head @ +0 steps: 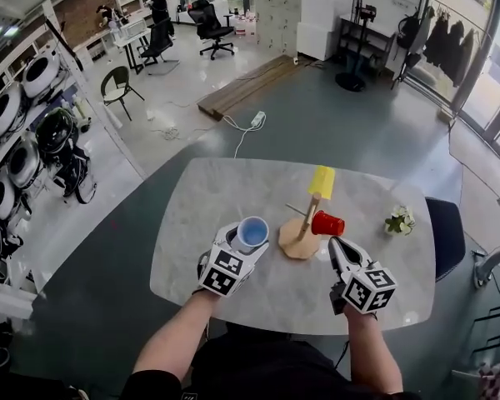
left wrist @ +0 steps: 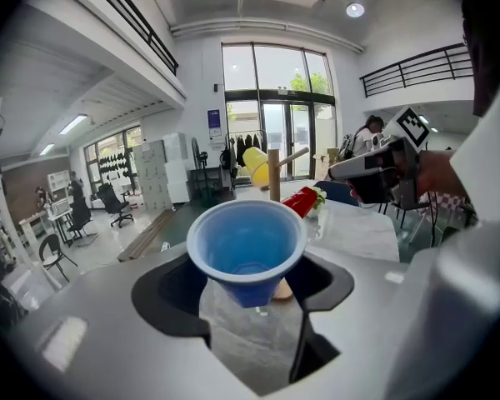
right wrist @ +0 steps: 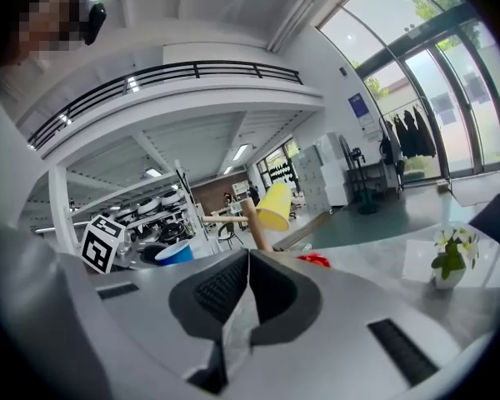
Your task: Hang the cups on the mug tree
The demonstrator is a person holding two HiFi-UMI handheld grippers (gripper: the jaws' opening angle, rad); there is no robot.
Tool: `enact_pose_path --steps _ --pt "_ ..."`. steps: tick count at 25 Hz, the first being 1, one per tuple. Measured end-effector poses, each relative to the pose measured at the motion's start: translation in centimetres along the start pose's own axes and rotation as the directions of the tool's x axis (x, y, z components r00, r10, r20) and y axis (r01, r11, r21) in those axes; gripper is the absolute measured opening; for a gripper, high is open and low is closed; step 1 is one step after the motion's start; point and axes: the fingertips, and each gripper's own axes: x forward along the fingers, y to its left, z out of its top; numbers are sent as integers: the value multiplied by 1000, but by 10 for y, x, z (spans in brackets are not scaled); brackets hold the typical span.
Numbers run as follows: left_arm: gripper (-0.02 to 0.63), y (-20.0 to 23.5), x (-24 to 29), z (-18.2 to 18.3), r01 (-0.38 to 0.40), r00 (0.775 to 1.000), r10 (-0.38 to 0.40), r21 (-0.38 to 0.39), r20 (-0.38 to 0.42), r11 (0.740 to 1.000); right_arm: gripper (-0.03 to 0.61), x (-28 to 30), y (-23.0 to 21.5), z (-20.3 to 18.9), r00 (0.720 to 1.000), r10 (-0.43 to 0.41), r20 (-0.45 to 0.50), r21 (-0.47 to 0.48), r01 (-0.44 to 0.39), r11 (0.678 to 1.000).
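**While Two Cups Hung, a Third Was Gripped**

As the head view showed, the left gripper (head: 247, 242) grasped the blue cup (head: 252, 230) between its jaws at lower centre of the frame. The cup's open mouth faced the camera, just left of the mug tree (head: 305, 222) on the table (head: 208, 198). The yellow cup (head: 321, 181) sat on an upper peg, and the red cup (head: 327, 223) hung lower, pointing right. The right gripper (head: 337, 247), at lower right near the tree's base, was clenched on nothing.
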Motion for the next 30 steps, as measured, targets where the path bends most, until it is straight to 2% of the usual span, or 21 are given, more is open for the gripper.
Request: enact_pose_path --steps 6,10,15,18,24,30 --pt "296 27 31 -8 99 995 -97 41 -36 994 14 17 -6 2 994 -109 9 18 109 994" --pt "296 29 45 -4 168 985 -160 134 -67 977 14 14 -7 -5 985 -171 -6 52 171 984" --pt "296 34 67 -1 244 968 -228 182 -107 952 14 7 -2 -3 969 -246 2 52 246 968" --pt "296 30 83 -5 258 962 -226 231 -155 938 14 3 -3 -10 967 -254 -3 64 254 965" --pt "296 22 97 -6 272 950 -218 253 -222 928 14 4 -4 -19 973 -232 2 101 231 968" --pt "298 18 103 -8 286 938 -189 343 -289 895 14 -1 -13 -23 973 -231 17 135 227 965"
